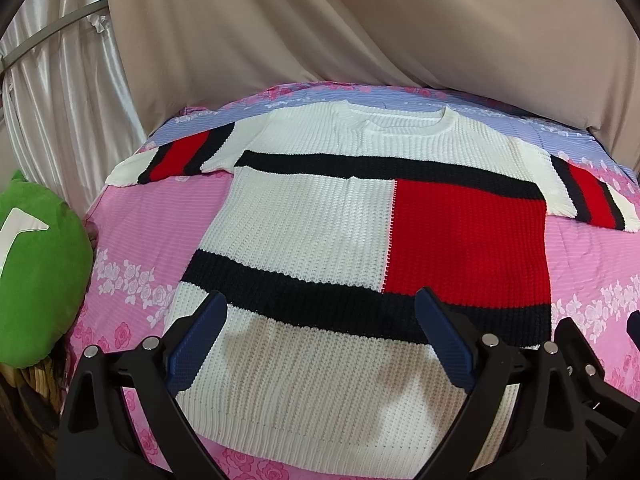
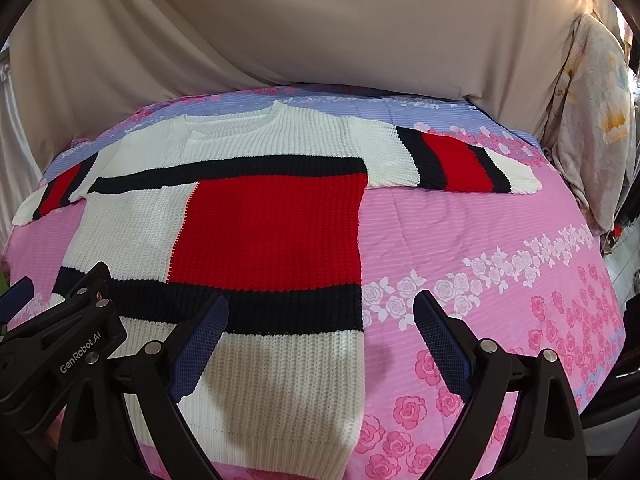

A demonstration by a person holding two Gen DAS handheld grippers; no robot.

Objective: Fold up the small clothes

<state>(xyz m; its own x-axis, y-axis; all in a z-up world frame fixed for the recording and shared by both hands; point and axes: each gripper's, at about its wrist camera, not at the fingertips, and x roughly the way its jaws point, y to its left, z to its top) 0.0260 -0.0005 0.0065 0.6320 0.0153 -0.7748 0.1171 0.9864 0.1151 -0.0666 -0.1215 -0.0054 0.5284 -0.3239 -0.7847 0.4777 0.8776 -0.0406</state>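
Note:
A knitted sweater in white, red and black blocks lies flat and face up on the pink floral bedspread, neck at the far side, both sleeves spread out. My left gripper hovers open above the white hem band, holding nothing. My right gripper is open too, over the sweater's lower right edge, one finger above the knit and the other above the bedspread. The left gripper's body shows at the lower left of the right wrist view.
A green cushion sits at the bed's left edge. Beige drapery hangs behind the bed, with shiny white curtain at left. A pale floral cloth hangs at the right side.

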